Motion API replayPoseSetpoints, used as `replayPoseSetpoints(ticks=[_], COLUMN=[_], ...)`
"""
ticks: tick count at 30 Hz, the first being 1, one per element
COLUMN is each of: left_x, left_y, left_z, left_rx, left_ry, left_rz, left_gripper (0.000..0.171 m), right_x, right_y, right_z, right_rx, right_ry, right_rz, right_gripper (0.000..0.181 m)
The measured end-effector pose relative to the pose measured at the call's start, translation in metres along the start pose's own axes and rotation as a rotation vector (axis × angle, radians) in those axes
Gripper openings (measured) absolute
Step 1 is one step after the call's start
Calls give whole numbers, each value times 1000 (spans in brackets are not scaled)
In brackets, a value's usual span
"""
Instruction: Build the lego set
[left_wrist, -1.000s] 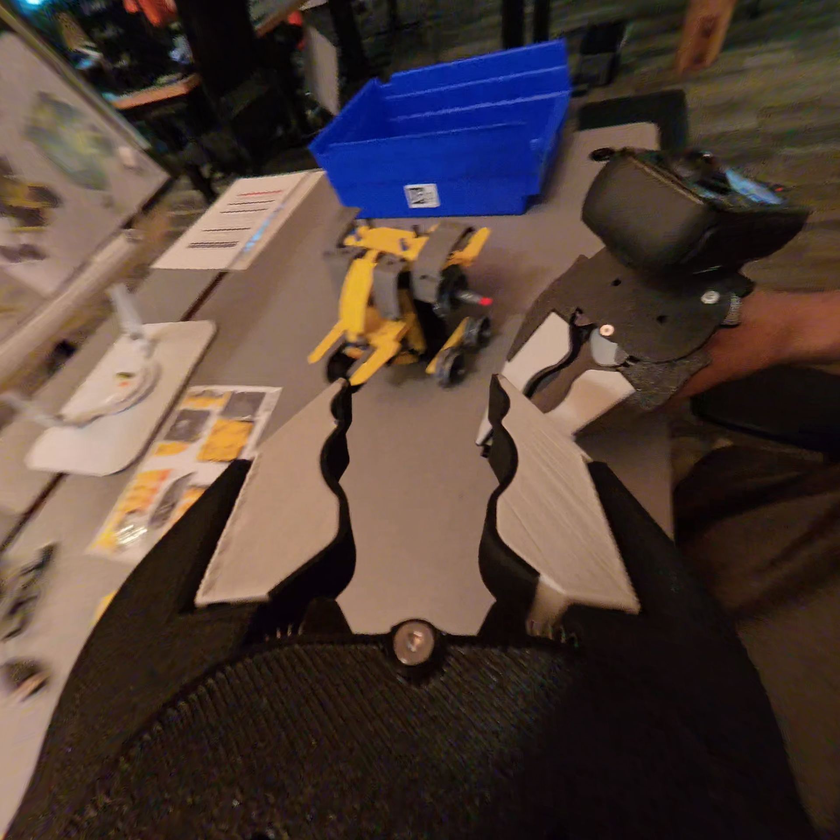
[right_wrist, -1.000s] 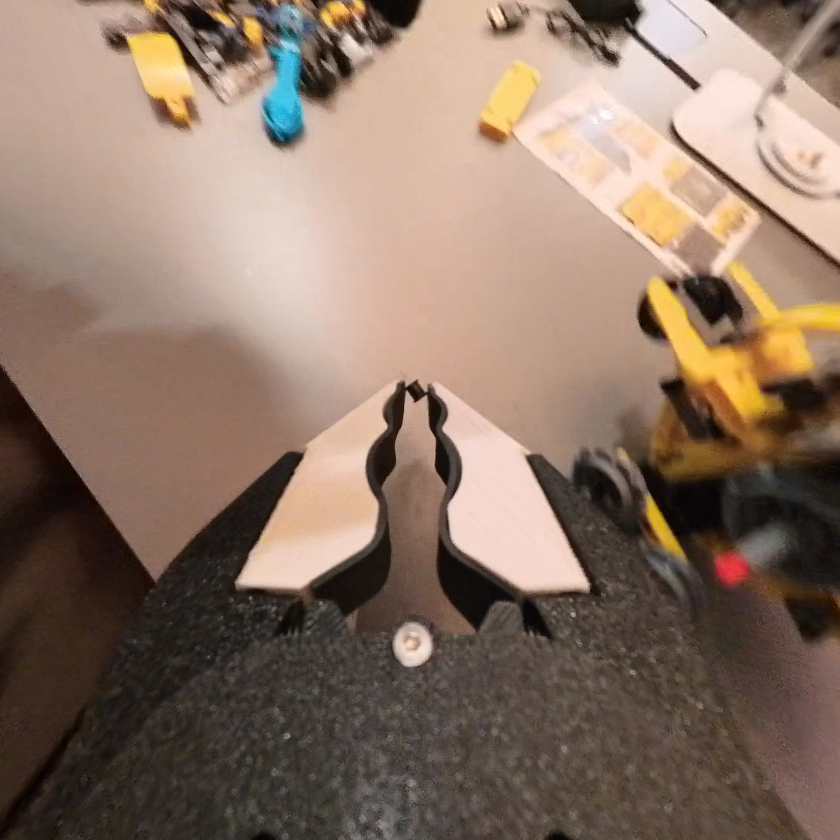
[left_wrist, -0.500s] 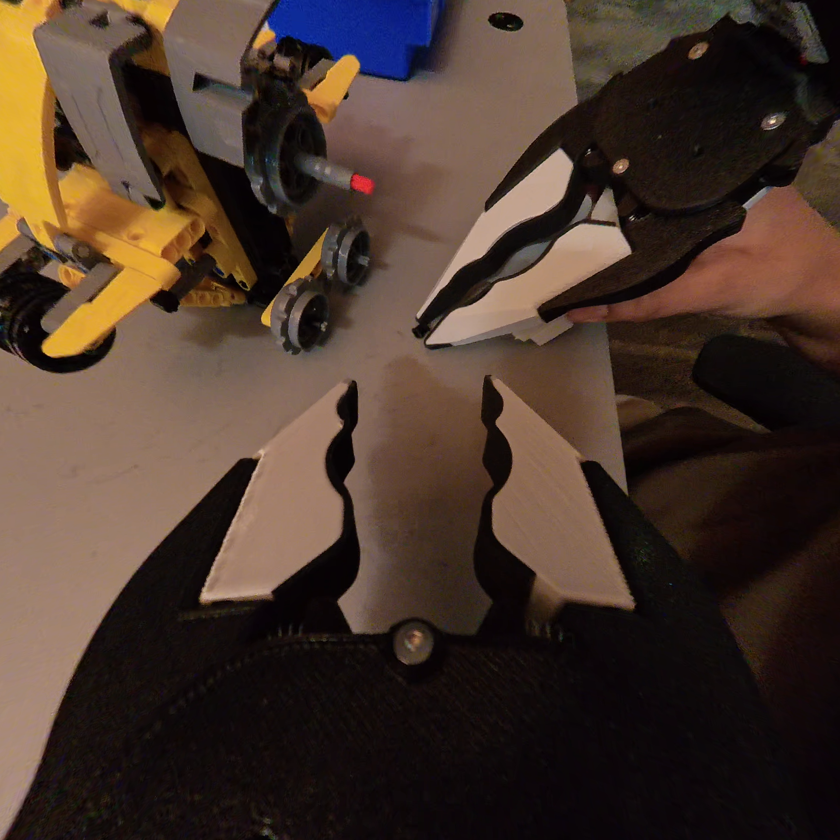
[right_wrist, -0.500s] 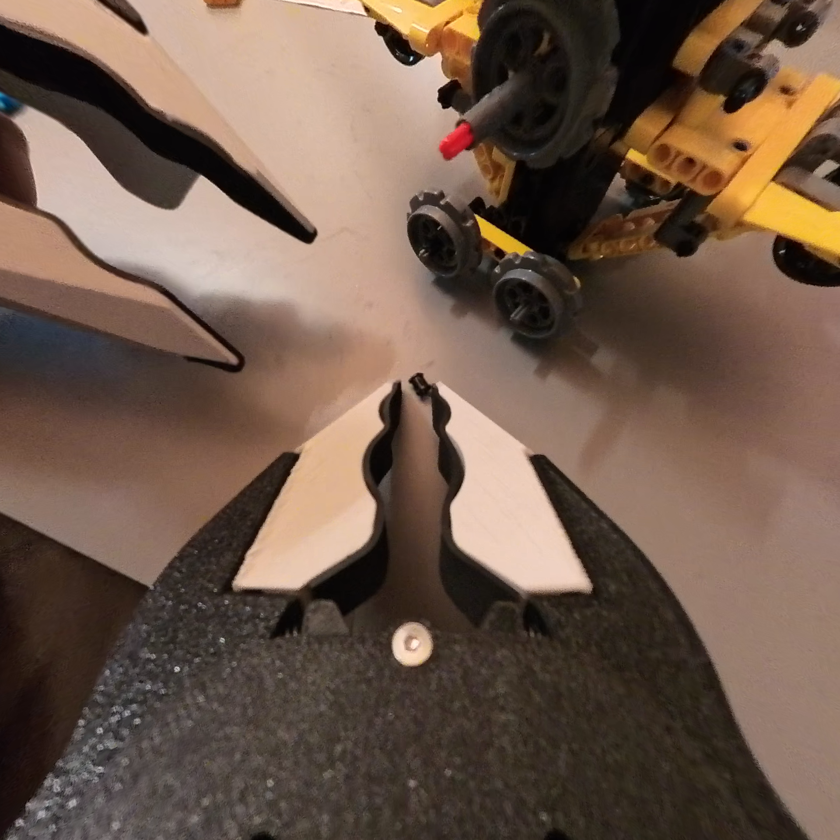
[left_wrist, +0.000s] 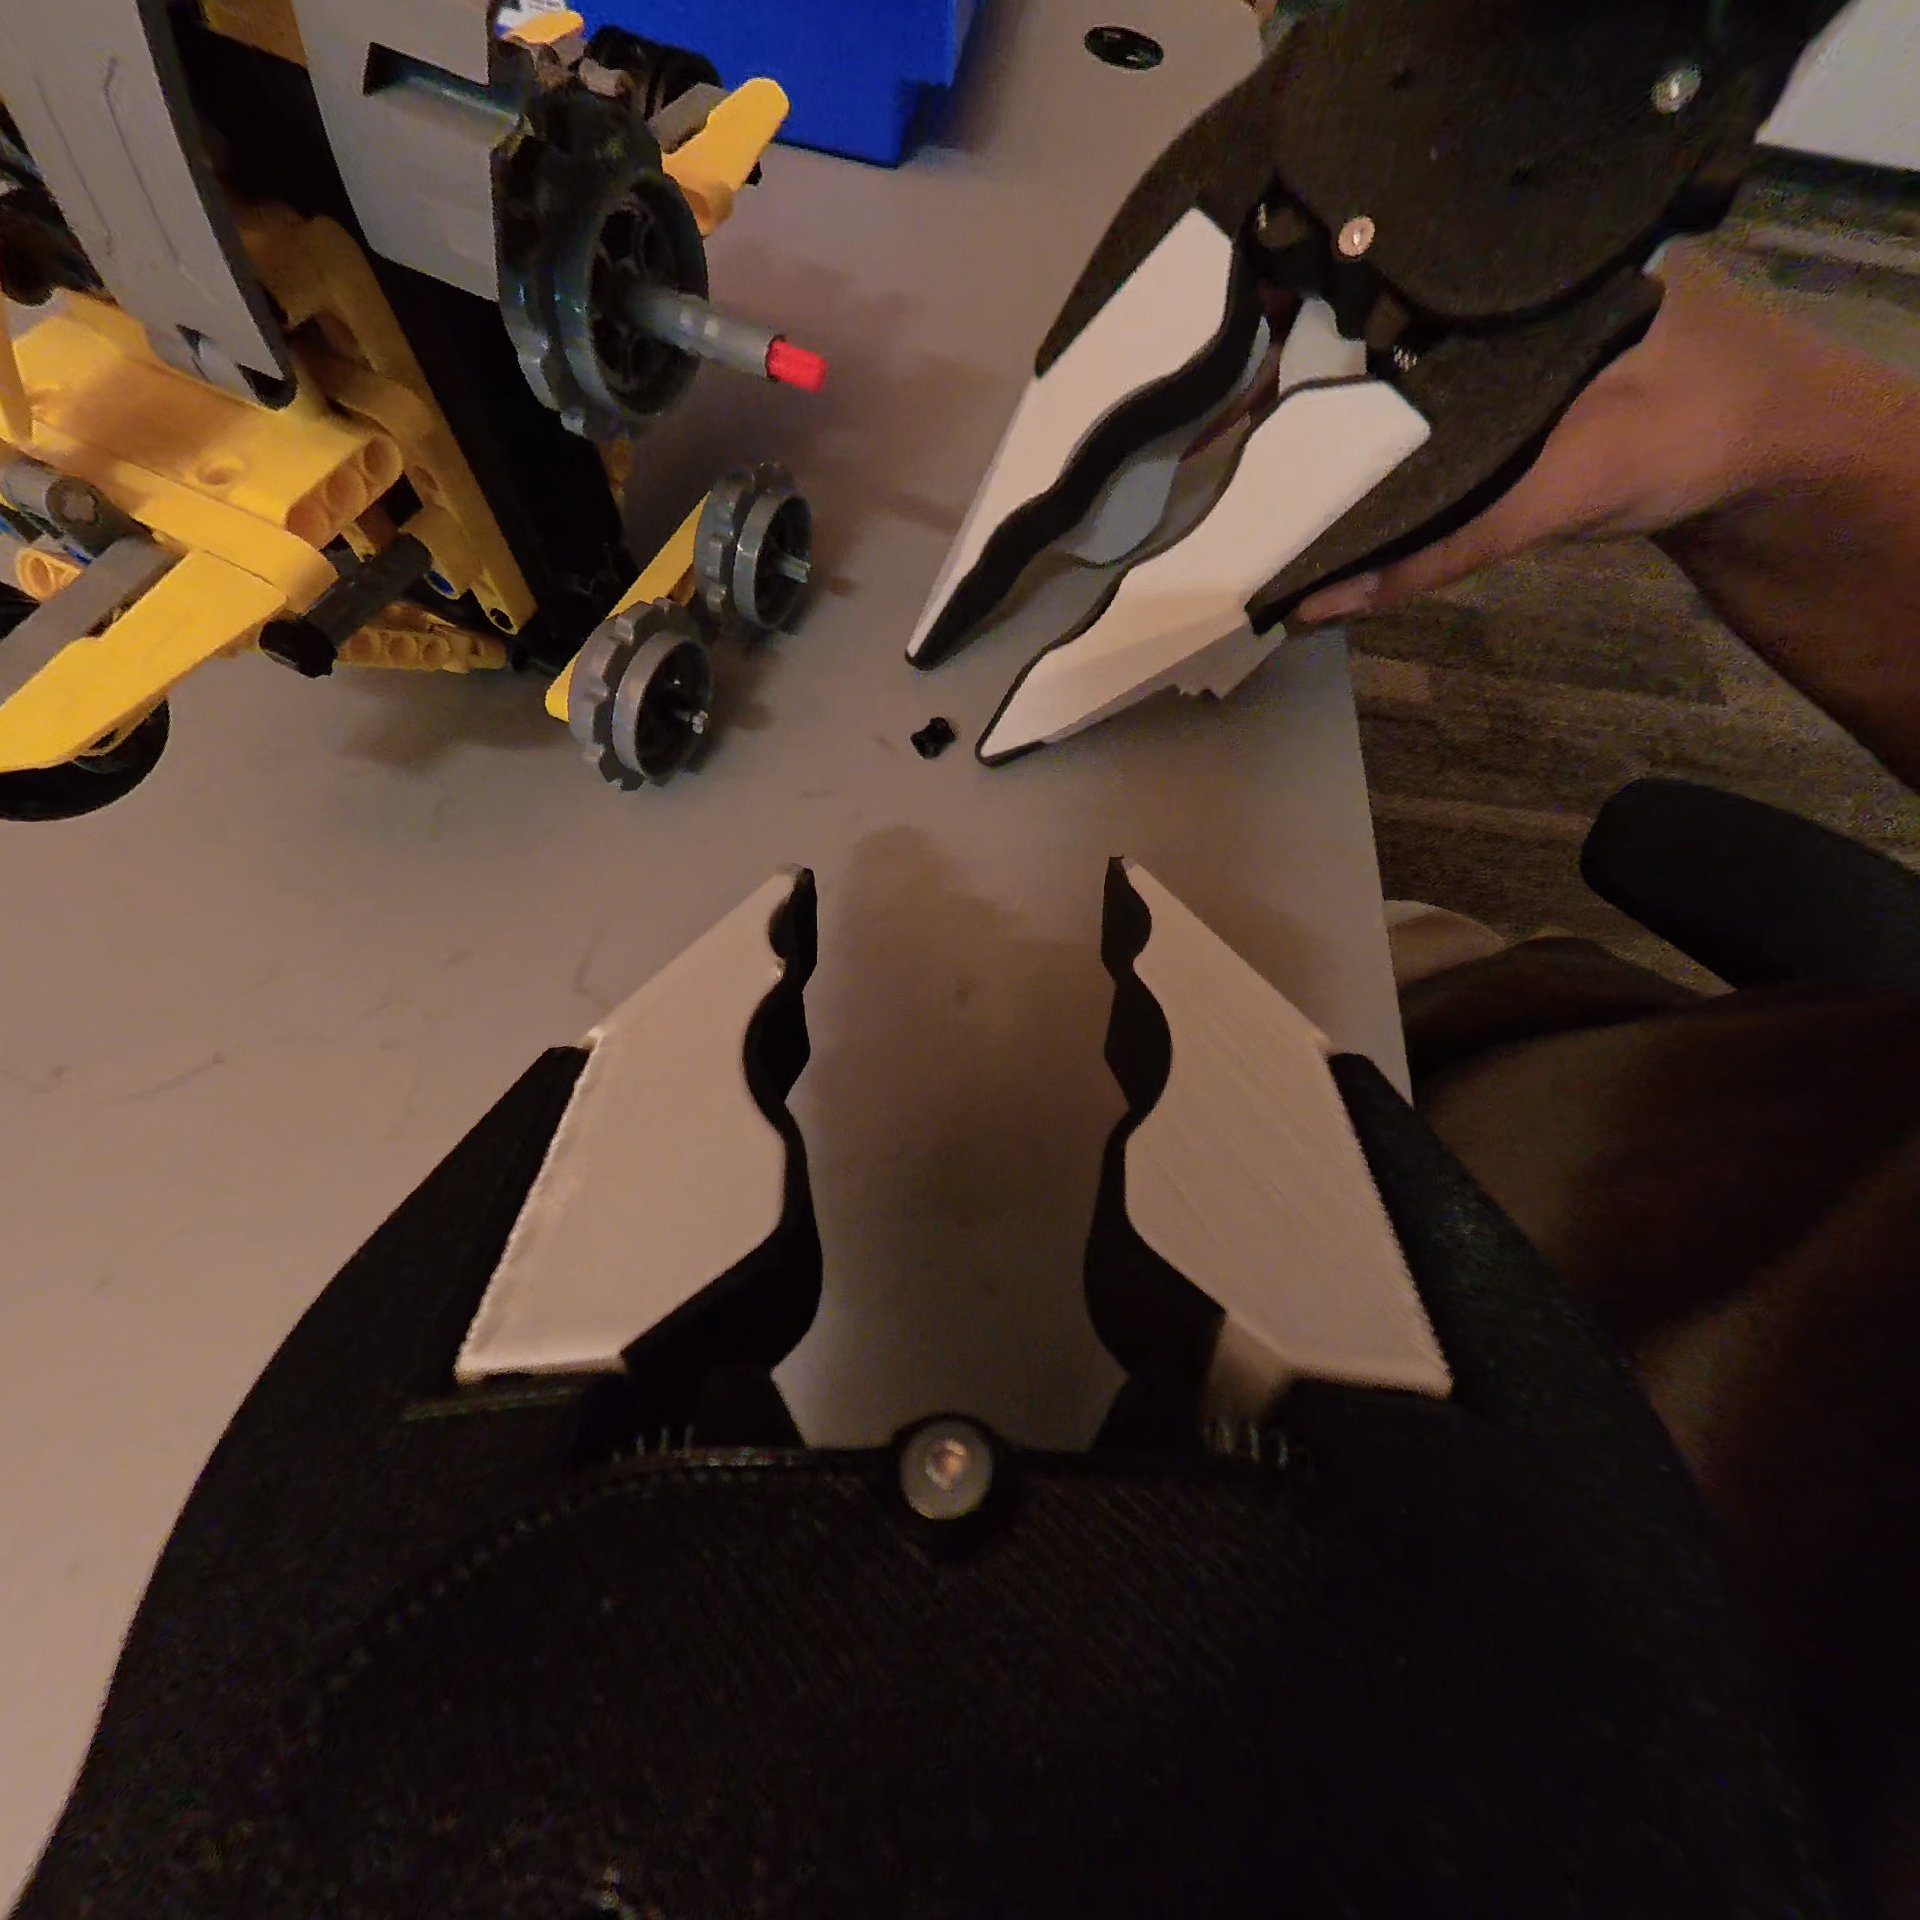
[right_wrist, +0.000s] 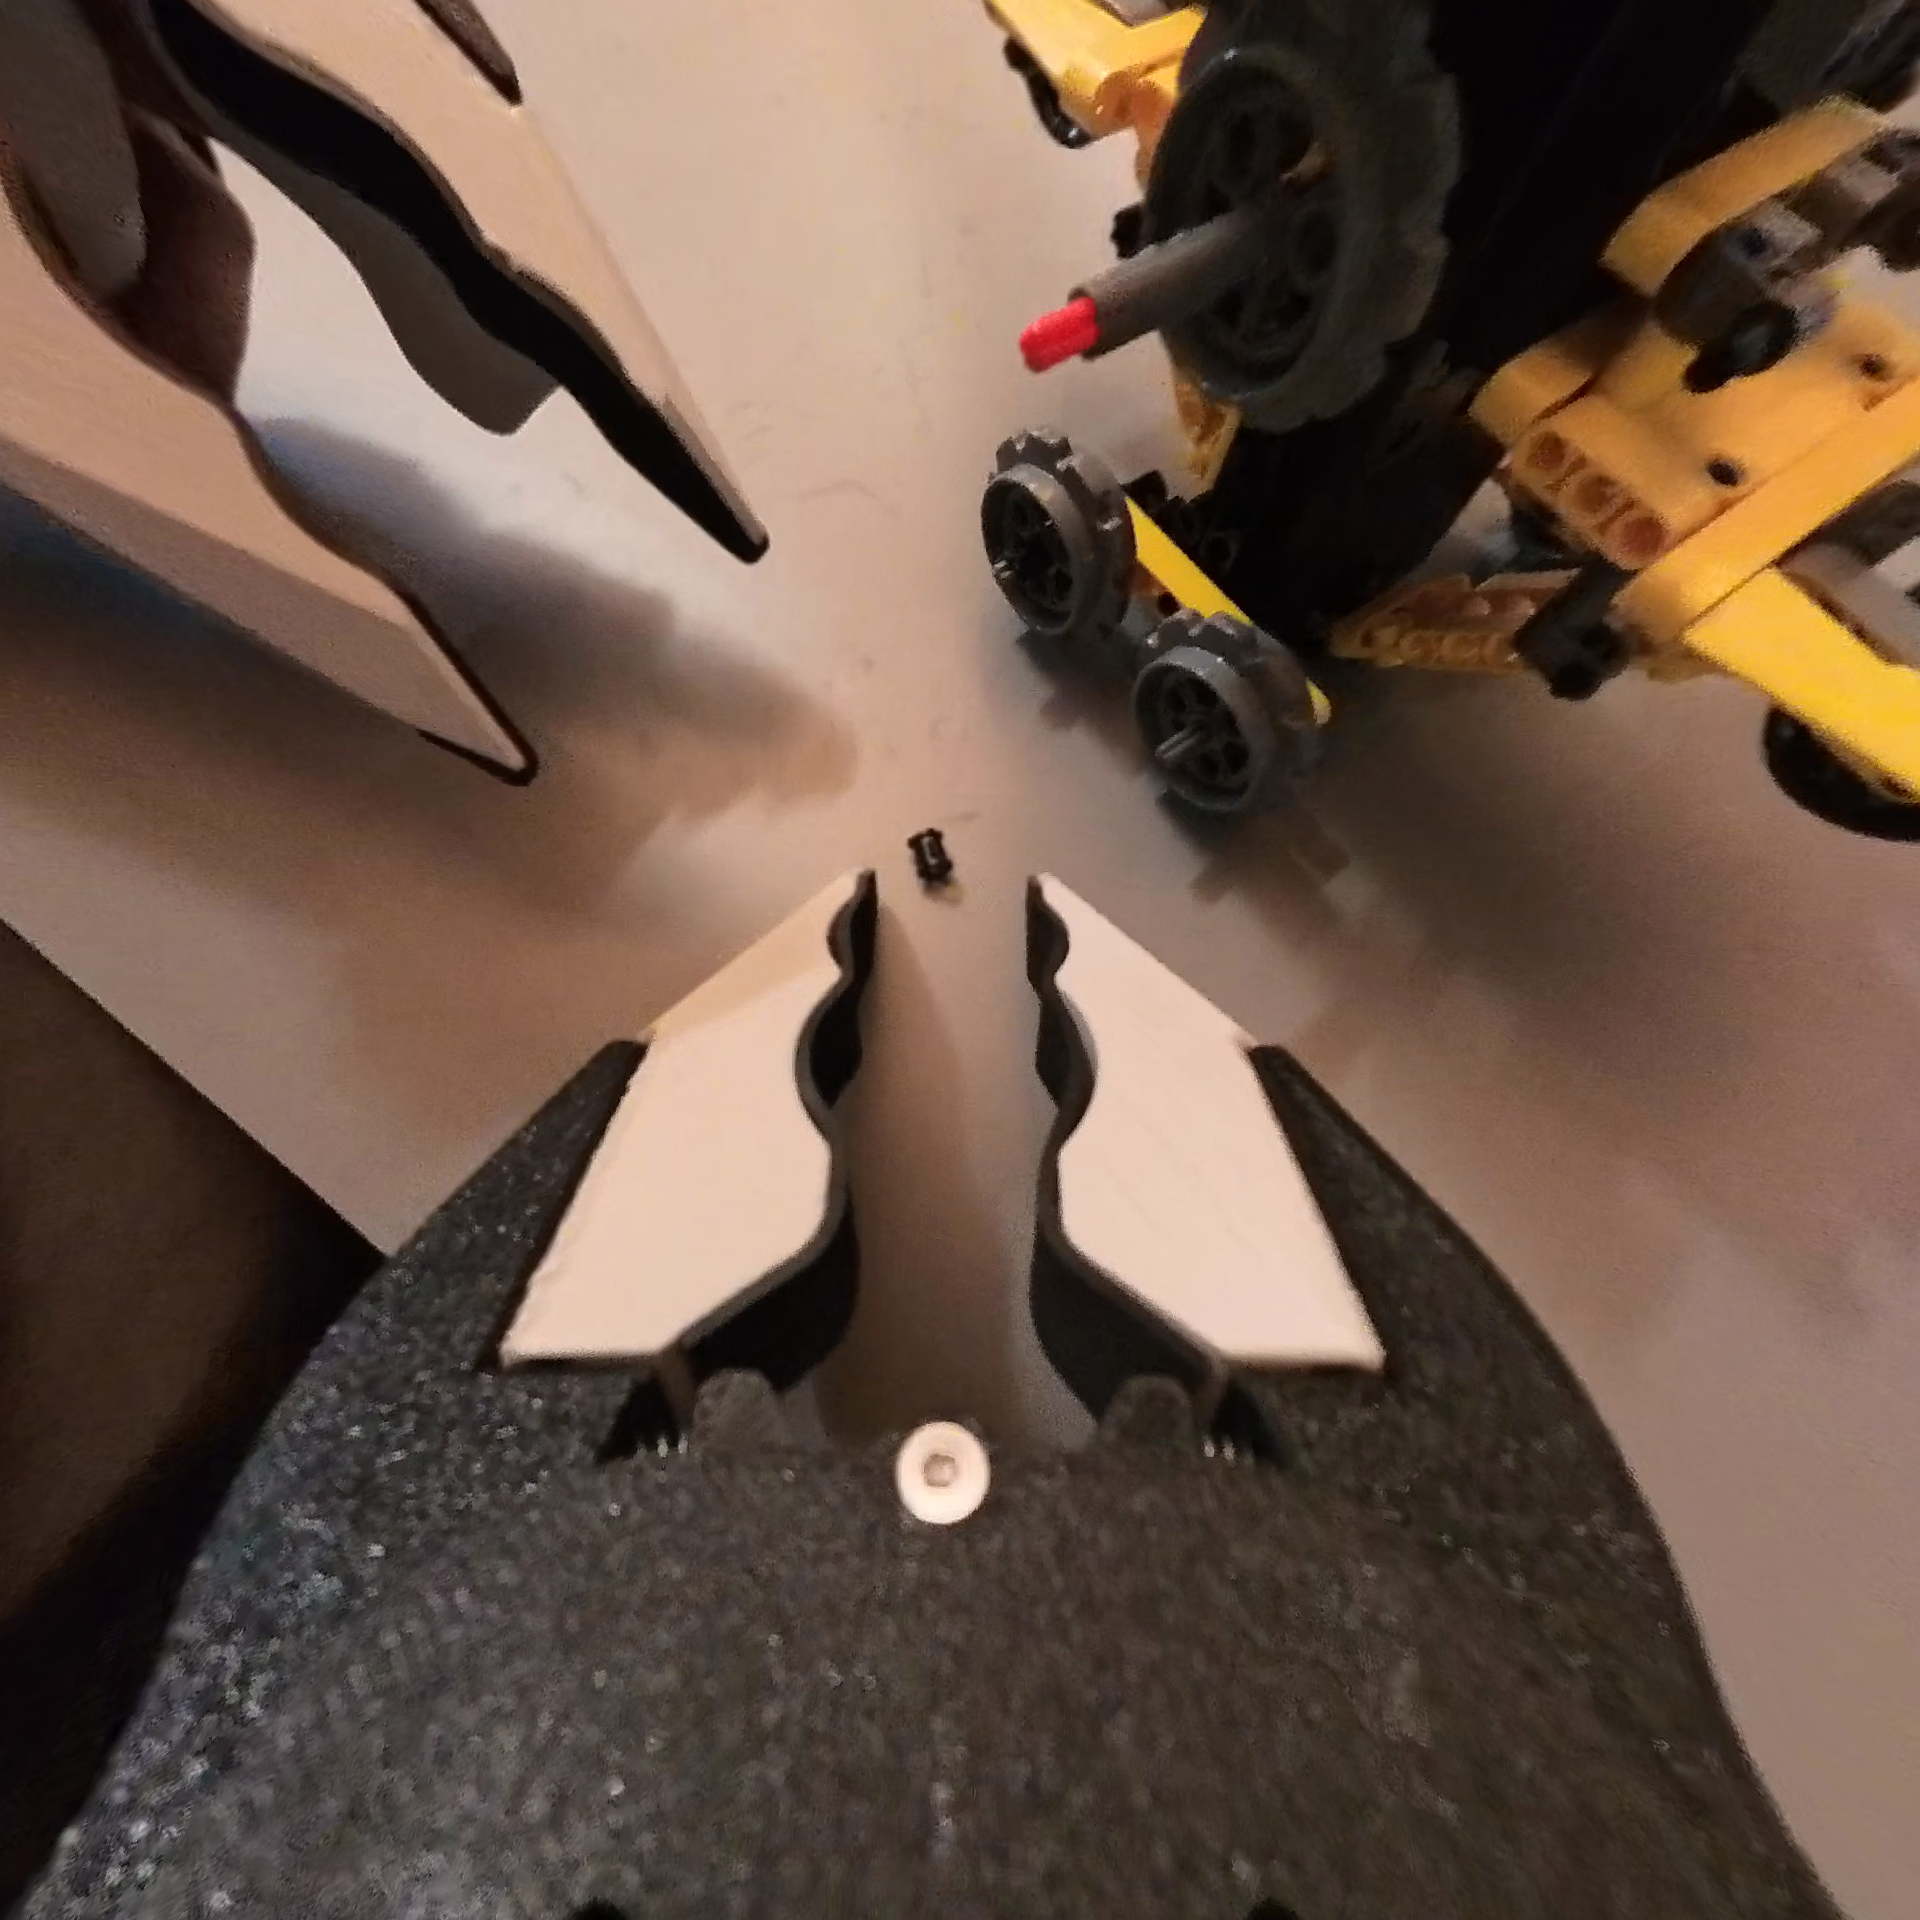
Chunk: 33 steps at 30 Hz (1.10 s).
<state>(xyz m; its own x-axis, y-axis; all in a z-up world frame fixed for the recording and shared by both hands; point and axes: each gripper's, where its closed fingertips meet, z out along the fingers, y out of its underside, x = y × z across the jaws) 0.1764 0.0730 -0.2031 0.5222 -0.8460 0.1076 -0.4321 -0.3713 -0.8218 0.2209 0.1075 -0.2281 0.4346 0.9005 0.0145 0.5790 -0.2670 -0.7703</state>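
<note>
A small black pin (right_wrist: 932, 857) lies loose on the grey table (right_wrist: 727, 312), just ahead of my right gripper (right_wrist: 951, 883), which is open and empty. The pin also shows in the left wrist view (left_wrist: 932, 734), by the right gripper's tips (left_wrist: 951, 704). My left gripper (left_wrist: 958, 873) is open and empty, low over the table, a short way from the pin. It shows in the right wrist view (right_wrist: 634, 660) too. A yellow and grey brick-built vehicle (left_wrist: 312, 468) stands to the left, with small grey wheels (left_wrist: 649, 691) and a red-tipped axle (left_wrist: 795, 364).
A blue bin (left_wrist: 831, 62) stands behind the vehicle. The table's right edge (left_wrist: 1366, 831) runs close beside both grippers. A person's hand (left_wrist: 1662, 447) holds the right gripper. A dark chair arm (left_wrist: 1745, 894) lies off the edge. The gap from one gripper's tips to the other's is roughly 7 centimetres. The red-tipped axle (left_wrist: 795, 364) lies around 8 centimetres away from my left fingertips.
My right gripper was shut on the small black pin; it has opened and the pin now lies on the table. Both grippers have come in close to the vehicle.
</note>
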Motion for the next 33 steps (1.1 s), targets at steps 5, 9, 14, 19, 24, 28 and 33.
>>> replayPoseSetpoints(ticks=[5,9,14,19,24,28,33], left_x=[0,-4,-11,0,-2,-3,-4], left_y=[0,-3,-6,-4,1,2,2], left_z=[5,9,13,27,36,37,37], left_rx=[-5,-10,-38,-65,-117,-127,-130], left_ry=[2,-25,-90,-9,-30,-47,-39], left_rz=[-2,84,251,219,196,207,186], left_gripper=[53,61,68,36,25,23,22], right_x=[-2,-2,-1,1,-3,-12,-18], right_y=[1,-8,-3,-5,0,3,4], right_z=[-2,-3,1,2,4,1,-2], right_rx=[-44,3,-29,-9,-46,-39,-31], right_ry=[-132,-192,-275,-357,-396,-397,-380], right_rz=[-50,-156,-285,-385,-412,-450,-457], right_gripper=[25,28,31,19,13,3,7])
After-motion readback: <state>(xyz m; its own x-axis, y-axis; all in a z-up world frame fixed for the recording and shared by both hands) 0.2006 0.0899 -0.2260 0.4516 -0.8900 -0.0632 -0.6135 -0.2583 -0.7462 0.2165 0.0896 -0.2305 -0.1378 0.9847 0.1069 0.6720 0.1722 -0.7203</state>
